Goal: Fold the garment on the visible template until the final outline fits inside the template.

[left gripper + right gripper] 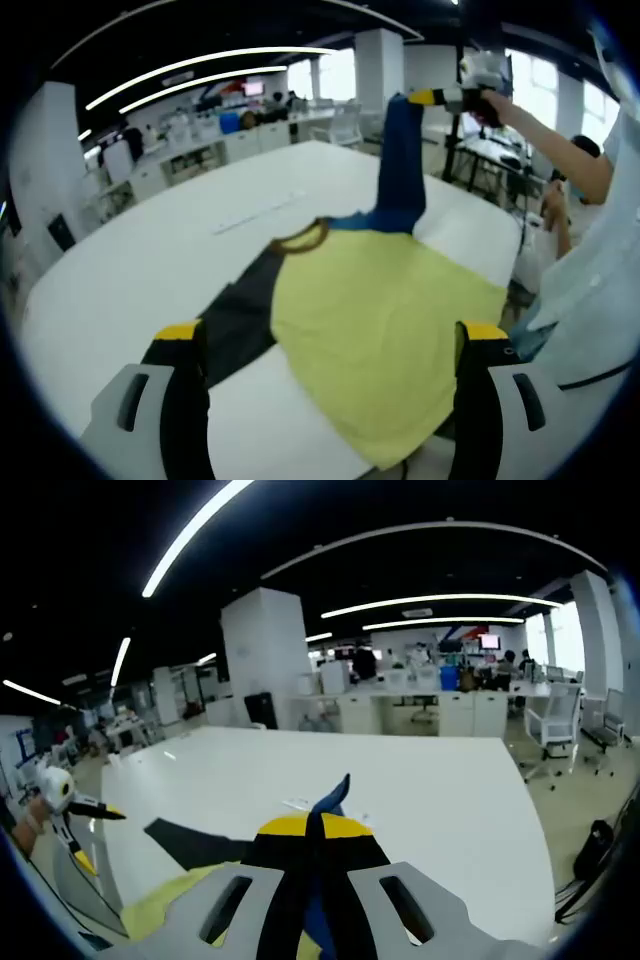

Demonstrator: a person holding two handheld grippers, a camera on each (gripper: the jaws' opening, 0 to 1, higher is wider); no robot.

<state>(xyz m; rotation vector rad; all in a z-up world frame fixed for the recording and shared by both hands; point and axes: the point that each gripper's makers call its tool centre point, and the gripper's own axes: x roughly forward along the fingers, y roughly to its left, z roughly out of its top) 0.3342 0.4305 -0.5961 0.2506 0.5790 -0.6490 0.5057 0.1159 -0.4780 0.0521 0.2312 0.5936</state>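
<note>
A soft yellow garment (385, 330) with a brown ribbed collar lies spread on the smooth white bench (150, 270), its cloth slightly rumpled and its lower hem hanging past the bench's near edge. A dark charcoal sleeve (240, 315) lies flat on the bench beside the yellow body, on the side away from the person. The opposite blue sleeve (402, 160) rises steeply from the garment's shoulder as a taut, narrow strip, its cuff clenched between the yellow-tipped fingers of the right gripper (440, 97), which a person's hand (492, 105) holds high above the bench. In the right gripper view the same blue cloth (328, 802) pokes up as a pointed tip between the closed fingers of the right gripper (308, 830). The left gripper (330, 335) hovers over the garment's lower part, its black, yellow-capped fingers spread wide apart and grasping nothing. Just beyond the collar, a thin pale strip (258, 213) lies flat on the bench.
</note>
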